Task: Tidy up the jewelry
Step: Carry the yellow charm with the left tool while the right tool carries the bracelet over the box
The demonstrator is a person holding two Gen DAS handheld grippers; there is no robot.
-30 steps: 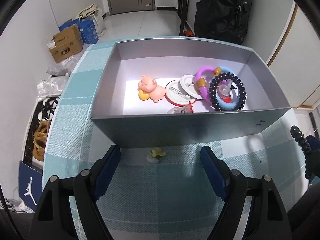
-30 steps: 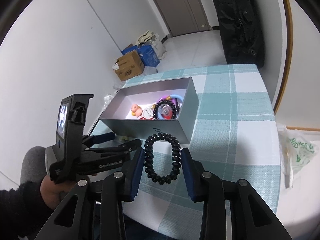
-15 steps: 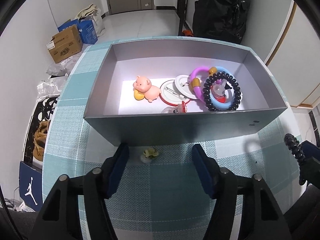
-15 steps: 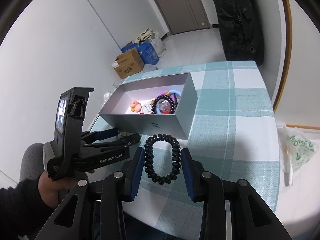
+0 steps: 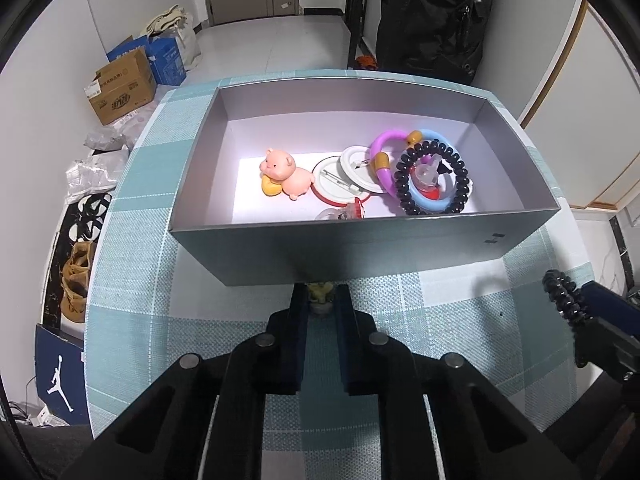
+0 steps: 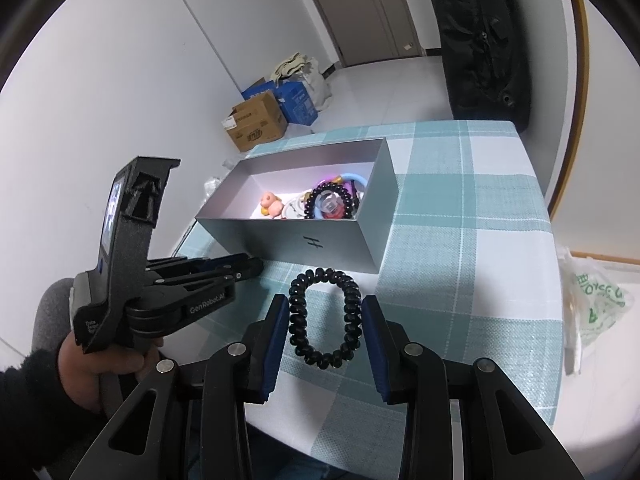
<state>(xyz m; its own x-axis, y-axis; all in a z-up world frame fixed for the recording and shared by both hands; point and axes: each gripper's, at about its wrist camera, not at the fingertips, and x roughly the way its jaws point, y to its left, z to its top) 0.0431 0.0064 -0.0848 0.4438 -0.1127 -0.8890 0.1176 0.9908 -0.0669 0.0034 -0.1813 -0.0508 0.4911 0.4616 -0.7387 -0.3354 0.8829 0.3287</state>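
1. The left wrist view looks down into the grey box and shows its contents plainly: a pink pig figure, two round white badges, a purple and blue ring and a black bead bracelet lying on the ring at the box's right end.
2. Only this view shows the small yellowish flower charm. It sits on the checked tablecloth just in front of the box's near wall, and the left gripper has its fingers pressed close on either side of it, pinching it.
3. The right wrist view hides that charm. There the left gripper appears from the side, low over the table with its tips at the foot of the box's near wall.
4. The right gripper holds a black spiral hair tie between its blue pads, which press on the loop's two long sides.
5. The hair tie is squeezed into an oval. Its long axis runs along the fingers, pointing away from the camera toward the box's near right corner.
6. From the left wrist view only an edge of the hair tie shows, at the far right, well apart from the charm.
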